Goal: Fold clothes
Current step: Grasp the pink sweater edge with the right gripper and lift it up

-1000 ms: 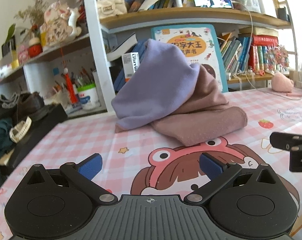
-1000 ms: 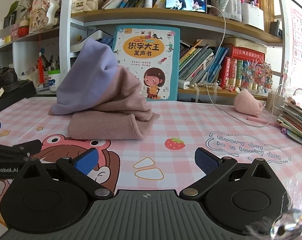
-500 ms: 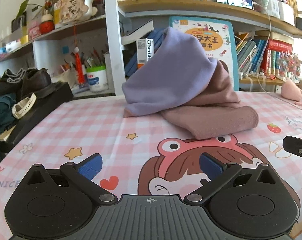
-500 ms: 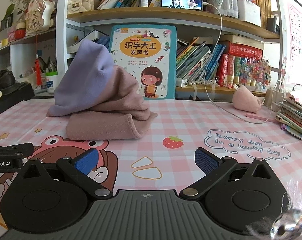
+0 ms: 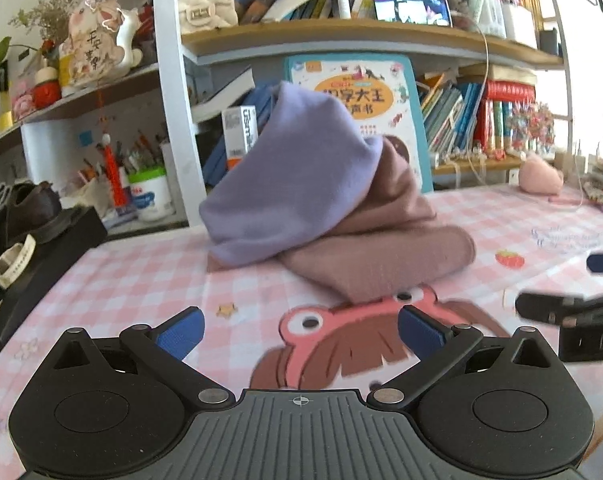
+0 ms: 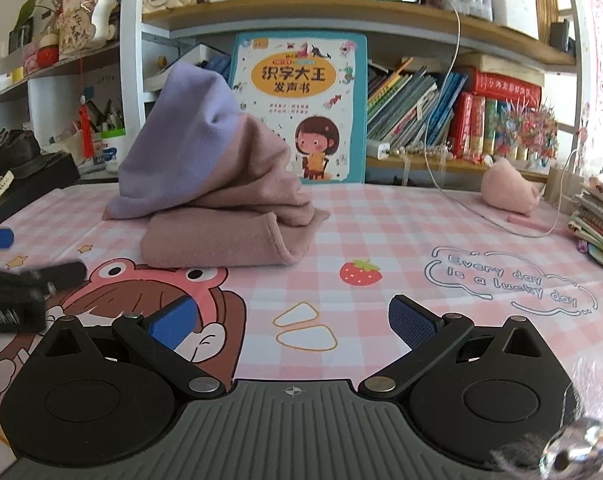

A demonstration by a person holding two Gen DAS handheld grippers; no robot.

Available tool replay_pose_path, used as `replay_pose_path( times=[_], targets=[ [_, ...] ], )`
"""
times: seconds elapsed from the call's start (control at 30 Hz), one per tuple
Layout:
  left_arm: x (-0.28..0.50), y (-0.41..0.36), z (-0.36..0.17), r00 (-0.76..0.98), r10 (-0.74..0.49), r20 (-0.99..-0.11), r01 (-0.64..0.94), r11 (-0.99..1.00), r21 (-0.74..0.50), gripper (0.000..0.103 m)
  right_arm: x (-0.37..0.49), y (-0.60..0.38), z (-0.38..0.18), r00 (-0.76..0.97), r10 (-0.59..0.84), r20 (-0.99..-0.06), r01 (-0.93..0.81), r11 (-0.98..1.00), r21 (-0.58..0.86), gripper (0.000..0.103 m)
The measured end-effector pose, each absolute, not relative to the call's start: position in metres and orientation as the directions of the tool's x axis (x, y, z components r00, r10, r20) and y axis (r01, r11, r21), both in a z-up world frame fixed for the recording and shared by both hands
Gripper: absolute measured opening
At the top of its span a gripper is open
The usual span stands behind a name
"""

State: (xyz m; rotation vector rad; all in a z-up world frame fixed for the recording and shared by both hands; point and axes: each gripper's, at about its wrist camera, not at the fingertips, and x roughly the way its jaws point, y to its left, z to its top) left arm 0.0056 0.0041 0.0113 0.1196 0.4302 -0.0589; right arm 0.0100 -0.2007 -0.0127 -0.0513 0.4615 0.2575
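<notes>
Right wrist view alone shows the strawberry print (image 6: 360, 271) beside the clothes (image 6: 221, 216).

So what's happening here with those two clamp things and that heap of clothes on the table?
A person holds a gripper in each hand, set to fold clothes. Nothing is grabbed yet: the left gripper and right gripper both hover open over the pink checked tablecloth, short of the heap. There, a purple garment is draped over a crumpled pink garment, in front of a children's book propped against the shelves.
</notes>
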Motion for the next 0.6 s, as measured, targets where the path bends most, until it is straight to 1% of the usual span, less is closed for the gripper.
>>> replay_pose_path(
  times=[0.17, 0.3, 0.33, 0.43, 0.57, 0.6],
  targets=[
    [0.027, 0.009, 0.021, 0.910, -0.033, -0.413, 0.100, 0.985, 0.141, 0.103, 0.026, -0.202, -0.003, 0.850, 0.259, -0.459, -0.287, 0.958, 0.009, 0.103],
    [0.047, 0.011, 0.022, 0.899, -0.063, -0.432, 0.130, 0.984, 0.126, 0.103, 0.049, -0.195, 0.005, 0.817, 0.289, -0.499, -0.346, 0.938, -0.024, 0.100],
    [0.052, 0.012, 0.020, 0.896, -0.066, -0.440, 0.131, 0.984, 0.121, 0.103, 0.056, -0.192, 0.006, 0.807, 0.296, -0.510, -0.365, 0.930, -0.037, 0.098],
    [0.066, 0.015, 0.013, 0.881, -0.056, -0.470, 0.123, 0.986, 0.113, 0.103, 0.073, -0.181, 0.006, 0.782, 0.312, -0.539, -0.406, 0.912, -0.062, 0.087],
    [0.072, 0.021, 0.006, 0.864, -0.050, -0.500, 0.109, 0.990, 0.090, 0.103, 0.094, -0.170, 0.001, 0.743, 0.328, -0.583, -0.429, 0.902, -0.038, 0.079],
    [0.071, 0.021, 0.005, 0.863, -0.051, -0.502, 0.110, 0.990, 0.089, 0.103, 0.099, -0.168, -0.001, 0.737, 0.329, -0.590, -0.431, 0.902, -0.037, 0.079]
  ],
)
